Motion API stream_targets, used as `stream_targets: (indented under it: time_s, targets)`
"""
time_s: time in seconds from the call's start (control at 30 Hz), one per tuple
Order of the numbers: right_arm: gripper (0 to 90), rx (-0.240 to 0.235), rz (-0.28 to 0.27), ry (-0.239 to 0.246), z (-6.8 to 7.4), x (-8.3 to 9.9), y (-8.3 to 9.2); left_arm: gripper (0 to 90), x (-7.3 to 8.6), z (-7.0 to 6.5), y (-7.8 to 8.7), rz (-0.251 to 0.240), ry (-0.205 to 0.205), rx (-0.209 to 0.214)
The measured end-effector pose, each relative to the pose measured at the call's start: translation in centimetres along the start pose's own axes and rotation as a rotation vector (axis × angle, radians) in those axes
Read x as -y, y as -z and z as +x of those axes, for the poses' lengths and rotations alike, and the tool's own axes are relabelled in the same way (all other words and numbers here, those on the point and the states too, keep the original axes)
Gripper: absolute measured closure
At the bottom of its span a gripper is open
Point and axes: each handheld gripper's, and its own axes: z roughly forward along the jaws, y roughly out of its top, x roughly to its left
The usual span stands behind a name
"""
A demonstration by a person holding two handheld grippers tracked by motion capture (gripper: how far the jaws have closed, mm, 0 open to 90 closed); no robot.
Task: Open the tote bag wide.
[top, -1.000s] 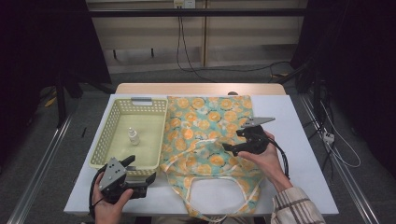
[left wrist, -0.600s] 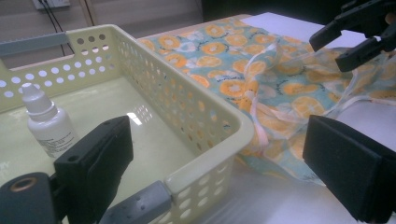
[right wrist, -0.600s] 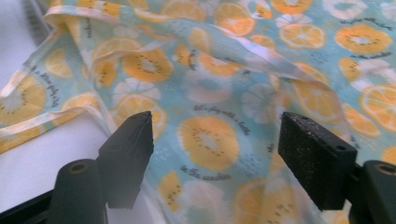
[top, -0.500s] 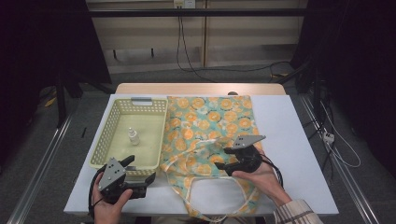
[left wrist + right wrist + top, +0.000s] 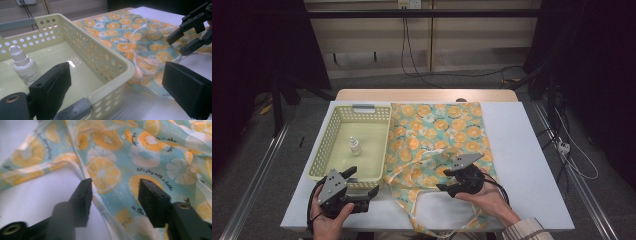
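Observation:
A cloth bag (image 5: 437,135) printed with orange slices lies flat on the white table (image 5: 532,165), its looped handles trailing toward the near edge. My right gripper (image 5: 443,181) hovers low over the bag's near left part. In the right gripper view the jaws (image 5: 115,187) stand partly apart; they have just been closing, with the bag's hem (image 5: 82,170) between them but not pinched. My left gripper (image 5: 363,181) rests at the basket's near right corner, open, with the corner (image 5: 117,72) between its jaws.
A pale yellow perforated basket (image 5: 362,111) stands left of the bag and holds a small white dropper bottle (image 5: 355,146), which stands upright (image 5: 25,70). The right gripper (image 5: 176,46) shows far off in the left gripper view. Bare white table lies right of the bag.
The right gripper has come down toward the near edge and leftward over the bag, and its jaws have narrowed. The left gripper has kept still.

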Motion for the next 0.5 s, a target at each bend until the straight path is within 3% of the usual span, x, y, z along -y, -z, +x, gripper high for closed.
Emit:
stream_targets:
  time_s: [0.17, 0.3, 0.37, 0.5]
  targets:
    - [49.6, -0.020, 0.071, 0.039, 0.1, 0.4, -0.9, 8.2, 0.0, 0.0, 0.0, 0.001, -0.003, 0.004]
    - [58.1, 0.005, 0.095, 0.068, 0.2, 0.5, -1.2, 8.2, 0.0, 0.0, -0.1, 0.002, -0.001, 0.004]
    - [67.0, 0.003, 0.087, 0.051, 0.0, 0.5, -1.3, 8.2, 0.0, 0.0, 0.0, 0.001, -0.001, 0.004]
    - [72.9, -0.005, 0.085, 0.034, -0.3, 0.5, -1.4, 8.2, 0.0, 0.0, 0.0, 0.002, -0.003, 0.004]
